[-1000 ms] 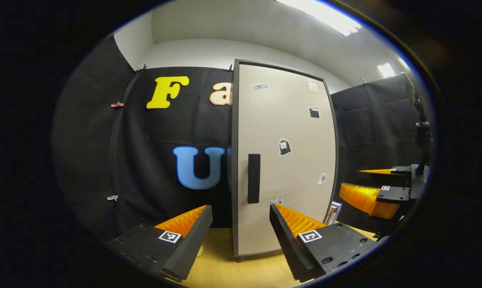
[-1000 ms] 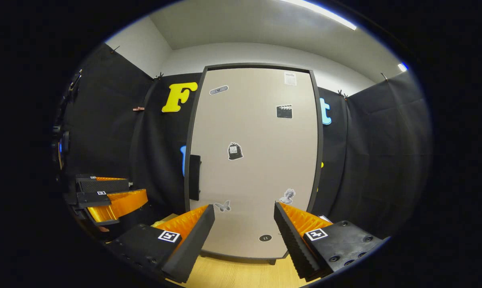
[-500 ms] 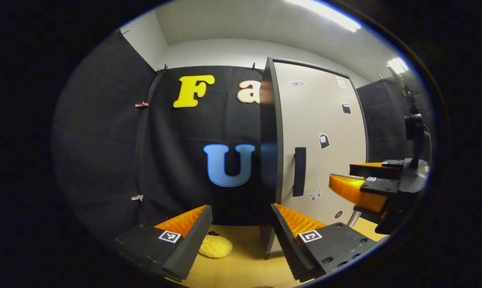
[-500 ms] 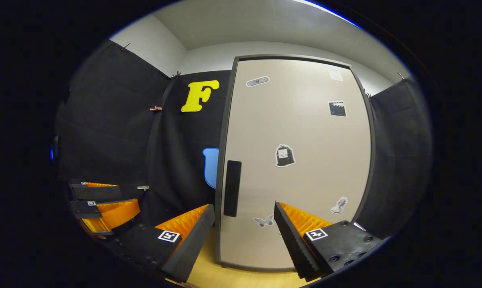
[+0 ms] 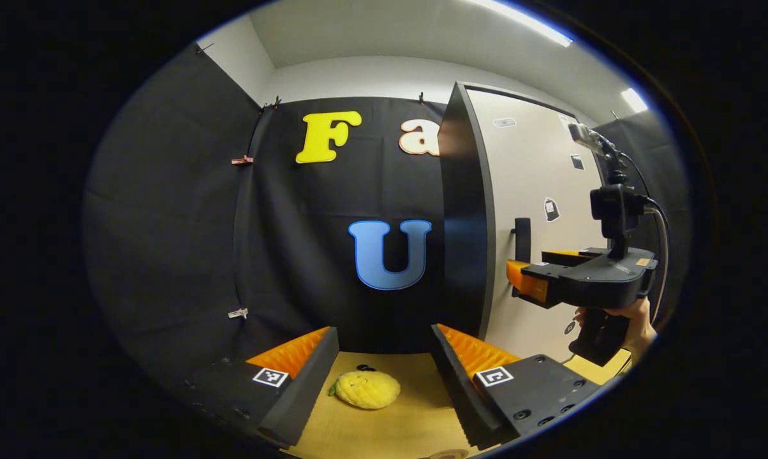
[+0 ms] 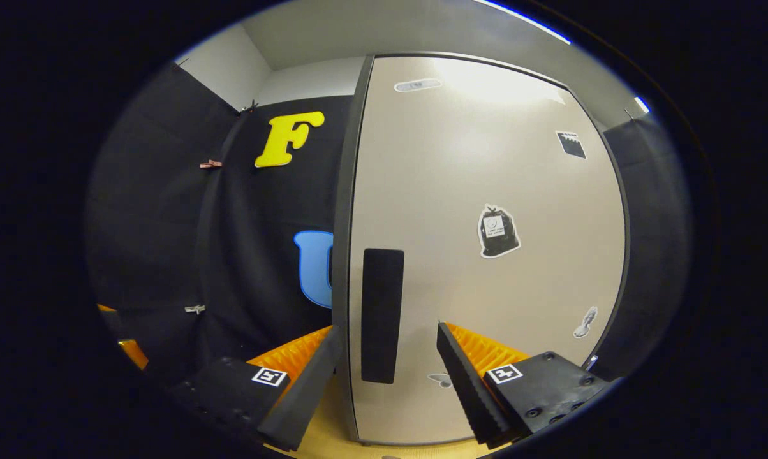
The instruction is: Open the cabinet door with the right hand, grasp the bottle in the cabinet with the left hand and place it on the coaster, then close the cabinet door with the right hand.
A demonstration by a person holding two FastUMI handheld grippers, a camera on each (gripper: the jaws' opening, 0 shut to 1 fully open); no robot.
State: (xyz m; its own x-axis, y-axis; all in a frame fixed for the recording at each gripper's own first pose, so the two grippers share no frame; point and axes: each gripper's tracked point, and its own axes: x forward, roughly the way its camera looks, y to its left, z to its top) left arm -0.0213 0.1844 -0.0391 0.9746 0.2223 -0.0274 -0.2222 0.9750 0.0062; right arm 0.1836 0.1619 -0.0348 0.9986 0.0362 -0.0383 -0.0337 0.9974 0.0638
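Left gripper [image 5: 384, 376]: seen in the left gripper view, its two fingers are spread wide with nothing between them, held above the light wooden tabletop [image 5: 416, 414].
Yellow plush toy [image 5: 365, 389]: a round, knobbly soft toy lying on the tabletop in the gap between the left gripper's fingers, near the foot of the black cloth wall; the left gripper view alone brings it in.
Cabinet side [image 5: 465, 217]: the left gripper view looks at the tall cabinet from an angle and shows its dark side panel, right of the blue letter.
Beige cabinet door [image 6: 486, 255]: shut flush in its dark frame. The right gripper view faces it head-on and close; the left gripper view catches it obliquely.
Black vertical bar handle [image 6: 382, 315]: upright near the door's left edge. In the right gripper view it stands just above and between the fingers, nearer the left one; contact cannot be told.
Right gripper [image 6: 389, 382]: its fingers are spread apart and grip nothing. From the left gripper view it is seen side-on [image 5: 518, 284] with its tips close to the handle [image 5: 522, 239].
Hand [image 5: 633, 315]: the left gripper view shows a person's hand around the right gripper's grip.
Stickers [image 6: 498, 231]: small dark stickers dot the door face.
Bottle: hidden behind the shut door.
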